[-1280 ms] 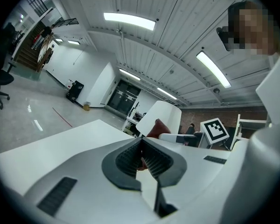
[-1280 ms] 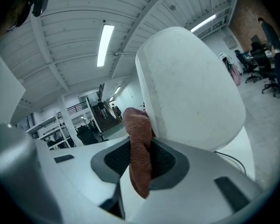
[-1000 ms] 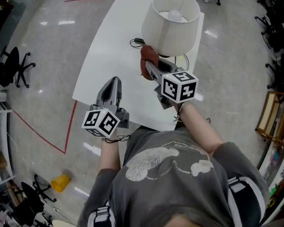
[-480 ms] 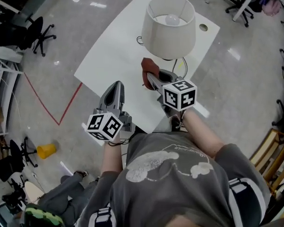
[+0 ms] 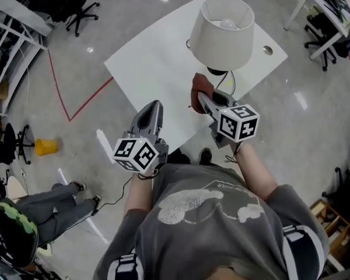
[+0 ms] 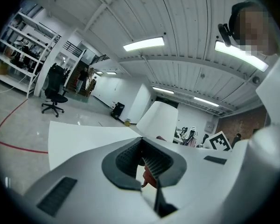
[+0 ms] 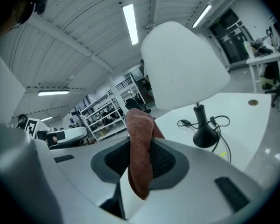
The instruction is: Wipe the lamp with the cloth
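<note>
Your right gripper [image 5: 205,98], clamped on the cloth [image 5: 196,87], is the nearer one: the lamp [image 5: 224,25] stands upright just beyond it on the table [image 5: 157,63], far right; your left gripper [image 5: 154,106], jaws together, empty, hangs farther off

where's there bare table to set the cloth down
The table is bare along its left stretch, from the lamp to the left corner. It is crowded beside the lamp: the cord loops there and the right gripper holds the cloth close.

Bright, even light from ceiling strip lights [image 6: 143,43]; glare on glossy floor [image 5: 76,69]; fisheye-warped, dark-cornered gripper views.
</note>
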